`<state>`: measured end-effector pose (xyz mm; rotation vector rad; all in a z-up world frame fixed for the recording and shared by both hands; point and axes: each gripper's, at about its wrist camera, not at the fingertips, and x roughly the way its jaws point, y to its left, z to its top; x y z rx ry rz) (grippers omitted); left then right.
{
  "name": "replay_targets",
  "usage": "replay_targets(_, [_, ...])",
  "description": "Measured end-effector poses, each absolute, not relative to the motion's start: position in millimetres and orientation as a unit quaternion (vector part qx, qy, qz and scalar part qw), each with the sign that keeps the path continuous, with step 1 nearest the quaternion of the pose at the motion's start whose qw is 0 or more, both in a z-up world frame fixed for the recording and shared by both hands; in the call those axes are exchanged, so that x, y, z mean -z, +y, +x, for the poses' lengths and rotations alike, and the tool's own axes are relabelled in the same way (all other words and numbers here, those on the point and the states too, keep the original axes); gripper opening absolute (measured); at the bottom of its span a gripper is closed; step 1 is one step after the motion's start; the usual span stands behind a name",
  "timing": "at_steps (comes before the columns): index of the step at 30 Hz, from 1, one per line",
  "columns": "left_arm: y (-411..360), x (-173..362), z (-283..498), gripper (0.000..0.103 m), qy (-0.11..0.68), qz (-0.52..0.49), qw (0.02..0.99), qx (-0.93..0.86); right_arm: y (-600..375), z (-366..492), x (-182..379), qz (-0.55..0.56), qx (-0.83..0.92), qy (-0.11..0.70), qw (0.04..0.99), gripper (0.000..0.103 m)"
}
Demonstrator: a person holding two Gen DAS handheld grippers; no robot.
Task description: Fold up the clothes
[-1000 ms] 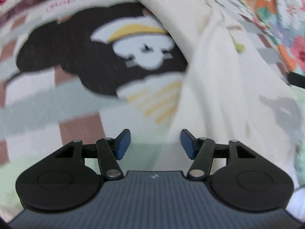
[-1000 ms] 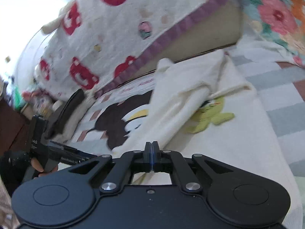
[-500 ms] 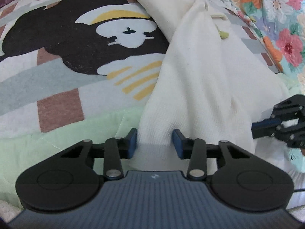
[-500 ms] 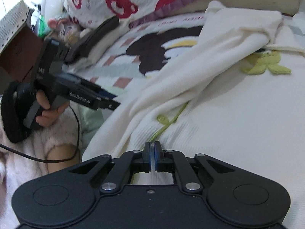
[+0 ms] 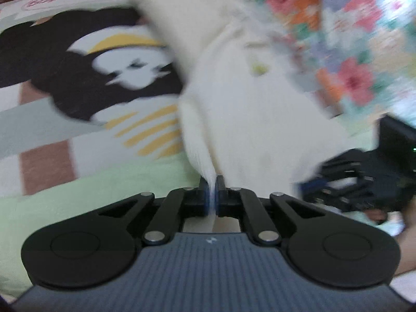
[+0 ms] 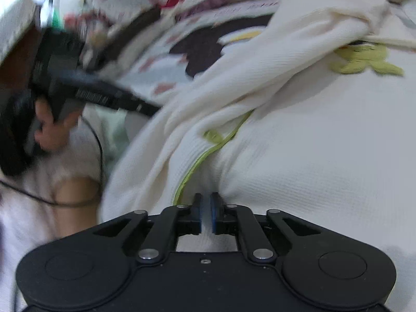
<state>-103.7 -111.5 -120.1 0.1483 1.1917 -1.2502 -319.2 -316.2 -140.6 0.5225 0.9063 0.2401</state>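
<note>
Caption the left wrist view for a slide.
Left gripper pinches the cream garment over a cartoon-dog blanket.

Bare blanket (image 5: 78,140) leftward (flat, passable); bunched garment (image 5: 249,119) and floral bedding (image 5: 351,52) rightward.

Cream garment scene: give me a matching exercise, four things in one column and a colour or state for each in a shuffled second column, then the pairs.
Things
1. left gripper
2. lime-green trim
3. cartoon dog blanket
4. floral cloth

States
A. pink and orange flowers, to the right of the cream garment
B. shut on a bunched edge of the cream garment
C. runs along a garment edge toward the right gripper
D. lies flat under the garment, black figure printed on it

Pairs: 1-B, 2-C, 3-D, 4-A
</note>
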Motion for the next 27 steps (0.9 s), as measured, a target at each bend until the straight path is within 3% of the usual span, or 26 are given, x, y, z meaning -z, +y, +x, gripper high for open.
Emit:
replay_targets(3, [-121.0, 96.9, -114.9, 0.004, 0.511, 0.032, 0.623, 0.591, -344.1, -336.7, 129.7, 0.307, -0.097, 0.393, 0.862, 0.03])
replay_targets(11, [-169.5, 32.7, -147.3, 0.004, 0.469, -0.041, 0.537, 0.7, -420.8, -381.0, 123.1, 0.473, -0.016, 0.335, 0.815, 0.031])
replay_targets(15, [-226.0, 35.5, -184.0, 0.004, 0.46, -0.075, 0.494, 0.734, -445.0, -415.2, 110.2, 0.507, 0.042, 0.295, 0.809, 0.037])
replay_targets(19, [-272.8, 75.8, -212.6, 0.004, 0.52, -0.072, 0.454, 0.72, -460.9, -462.9, 113.8, 0.551, 0.113, 0.252, 0.788, 0.039])
replay_targets(24, [-287.9, 132.6, -210.5, 0.008, 0.575, -0.042, 0.514, 0.636, -459.7, -501.0, 132.7, 0.602, 0.151, 0.208, 0.756, 0.042])
replay_targets(26, [-284.0, 136.9, -201.7, 0.015, 0.576, -0.03, 0.543, 0.61, -456.9, -507.1, 142.5, 0.636, 0.146, 0.185, 0.735, 0.043])
replay_targets(27, [-278.9, 130.0, -195.2, 0.026, 0.57, -0.025, 0.546, 0.614, -454.9, -507.7, 144.2, 0.641, 0.144, 0.18, 0.732, 0.045])
